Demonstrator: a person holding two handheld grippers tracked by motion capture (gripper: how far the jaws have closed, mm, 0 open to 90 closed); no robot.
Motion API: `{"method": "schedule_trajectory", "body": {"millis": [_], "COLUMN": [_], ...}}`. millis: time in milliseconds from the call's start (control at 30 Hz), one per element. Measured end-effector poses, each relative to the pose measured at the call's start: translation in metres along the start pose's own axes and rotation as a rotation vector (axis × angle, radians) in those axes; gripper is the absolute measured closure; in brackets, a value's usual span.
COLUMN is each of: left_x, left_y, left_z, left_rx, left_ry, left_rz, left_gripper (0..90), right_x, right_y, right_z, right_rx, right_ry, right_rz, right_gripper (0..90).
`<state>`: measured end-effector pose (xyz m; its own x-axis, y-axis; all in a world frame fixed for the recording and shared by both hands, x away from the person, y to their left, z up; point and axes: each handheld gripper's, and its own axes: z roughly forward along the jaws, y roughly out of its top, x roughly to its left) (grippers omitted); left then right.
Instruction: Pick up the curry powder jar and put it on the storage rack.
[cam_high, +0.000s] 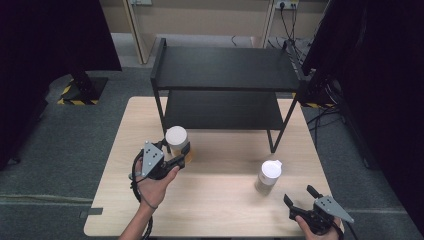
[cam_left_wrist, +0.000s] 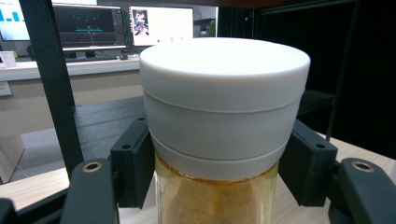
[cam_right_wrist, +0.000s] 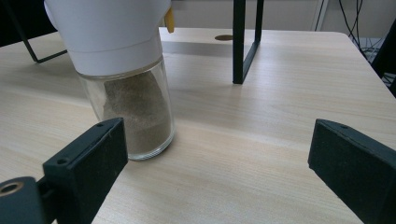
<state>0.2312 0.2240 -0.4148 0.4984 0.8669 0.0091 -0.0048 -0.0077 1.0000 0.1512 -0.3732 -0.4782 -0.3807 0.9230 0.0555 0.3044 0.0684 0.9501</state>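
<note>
Left gripper (cam_high: 184, 159): jaws clenched on the amber jar (cam_high: 177, 145), one pad at each side just under its white lid (cam_left_wrist: 224, 93). The grip sits high on the glass, below the lid's rim, probably so the jar cannot slip down if carried. The jar stands or hangs just in front of the black shelf unit (cam_high: 225, 70), near its left front leg; whether its base touches the wooden table (cam_high: 220, 205) cannot be told.

Right gripper (cam_high: 300, 196): jaws spread wide, holding nothing. It sits at the near right edge of the table, aimed toward the second jar (cam_high: 268, 176), which stands upright on the table, apart from both jaws and closer to the left one in the right gripper view.

View differences: the left gripper view shows orange-brown contents beneath the lid and pad contact, which the high view leaves unclear. The right gripper view shows the second jar's grey-brown powder (cam_right_wrist: 137, 116) banked to one side; the high view gives the spacing between both jars.
</note>
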Motion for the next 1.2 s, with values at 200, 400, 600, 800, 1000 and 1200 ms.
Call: {"method": "schedule_trajectory", "body": {"millis": [200, 400, 600, 800, 1000, 1200], "left_x": [-0.003, -0.003, -0.004, -0.004, -0.004, -0.004], "left_y": [0.007, 0.013, 0.017, 0.020, 0.026, 0.034], "left_z": [-0.001, -0.002, -0.002, -0.002, -0.001, -0.001], "left_rx": [0.002, -0.010, -0.020, -0.033, -0.034, -0.044], "left_ry": [0.010, 0.018, 0.018, 0.018, 0.033, 0.046], "left_rz": [0.008, 0.011, 0.015, 0.016, 0.017, 0.027], "left_gripper": [35.0, 35.0, 35.0, 35.1, 35.0, 35.1], "right_x": [0.000, 0.000, 0.000, -0.001, 0.001, 0.000], "right_y": [0.000, 0.001, 0.002, 0.001, 0.001, 0.000], "right_z": [0.000, 0.001, 0.001, 0.001, 0.001, 0.000], "right_rx": [0.002, 0.005, 0.010, 0.005, 0.006, 0.003], "right_ry": [0.001, -0.002, 0.004, 0.006, 0.003, 0.006], "right_rz": [0.002, 0.000, 0.002, 0.007, -0.004, 0.000], "right_gripper": [4.9, 4.9, 4.9, 4.9, 4.9, 4.9]}}
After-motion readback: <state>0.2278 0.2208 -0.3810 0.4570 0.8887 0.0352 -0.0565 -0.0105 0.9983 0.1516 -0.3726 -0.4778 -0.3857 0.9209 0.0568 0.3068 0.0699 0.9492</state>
